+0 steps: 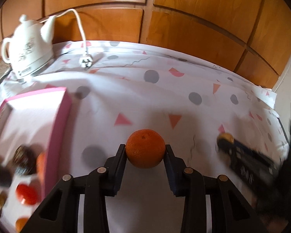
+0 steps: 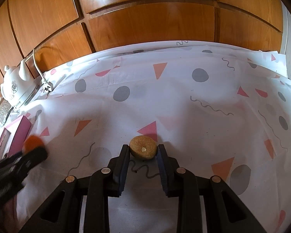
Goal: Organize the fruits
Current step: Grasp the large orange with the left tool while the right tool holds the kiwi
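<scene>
My left gripper (image 1: 145, 147) is shut on an orange (image 1: 145, 152), its two pads pressing the fruit's sides just above the patterned cloth. In the right wrist view the same gripper shows blurred at the far left (image 2: 32, 147), with the orange (image 2: 33, 140) at its tip. The right gripper (image 2: 143, 148) is shut on a small tan fruit (image 2: 143, 149), which rests on or just over the cloth. That gripper is also in the left wrist view, at the right (image 1: 228, 141). A pink box (image 1: 58, 120) at the left holds several fruits, red, orange and dark ones.
A white kettle (image 1: 29, 46) stands at the back left, with its cord and plug (image 1: 85, 62) lying on the cloth. Wooden cabinet doors (image 1: 184, 29) close off the far side. The white cloth (image 2: 184, 106) with dots and triangles covers the table.
</scene>
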{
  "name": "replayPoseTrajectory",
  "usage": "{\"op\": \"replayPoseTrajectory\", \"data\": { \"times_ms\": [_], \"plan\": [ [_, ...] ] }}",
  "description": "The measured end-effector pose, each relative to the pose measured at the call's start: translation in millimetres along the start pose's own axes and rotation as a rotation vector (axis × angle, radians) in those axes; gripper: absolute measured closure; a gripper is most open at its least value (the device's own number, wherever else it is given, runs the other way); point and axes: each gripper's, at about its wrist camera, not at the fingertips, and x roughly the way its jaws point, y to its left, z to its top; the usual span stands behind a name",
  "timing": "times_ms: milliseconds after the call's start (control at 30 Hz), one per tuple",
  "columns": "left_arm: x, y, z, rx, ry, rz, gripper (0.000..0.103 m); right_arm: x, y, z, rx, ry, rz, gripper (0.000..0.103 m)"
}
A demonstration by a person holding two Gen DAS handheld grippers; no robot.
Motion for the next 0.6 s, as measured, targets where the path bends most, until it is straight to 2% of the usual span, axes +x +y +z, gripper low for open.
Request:
{"op": "replayPoseTrajectory", "data": {
  "times_ms": [133, 233, 267, 400, 600],
  "plan": [
    [-16.4, 3.8, -24.6, 0.026, -0.018, 0.009, 0.065, 0.3, 1.3, 1.3, -0.006, 0.004, -0.007, 0.074],
    [-13.1, 7.3, -39.6, 0.026, -0.007, 0.013, 0.065, -1.1, 1.9, 2.1, -0.015, 0.01, -0.008, 0.074],
    [-14.1, 7.7, -42.7, 0.031, -0.028, 0.01, 0.065, -2.5, 2.0, 1.7, -0.021, 0.014, -0.009, 0.074],
    [-13.5, 5.7, -47.8, 0.069, -0.053, 0.027, 0.064, -14.3, -1.0, -7.2, -0.033, 0.03, -0.012, 0.074],
    [-13.0, 7.9, -48.8, 0.066, -0.062, 0.019, 0.064, -47.1, -15.7, -33.8, 0.01, 0.018, -0.011, 0.074]
  ]
}}
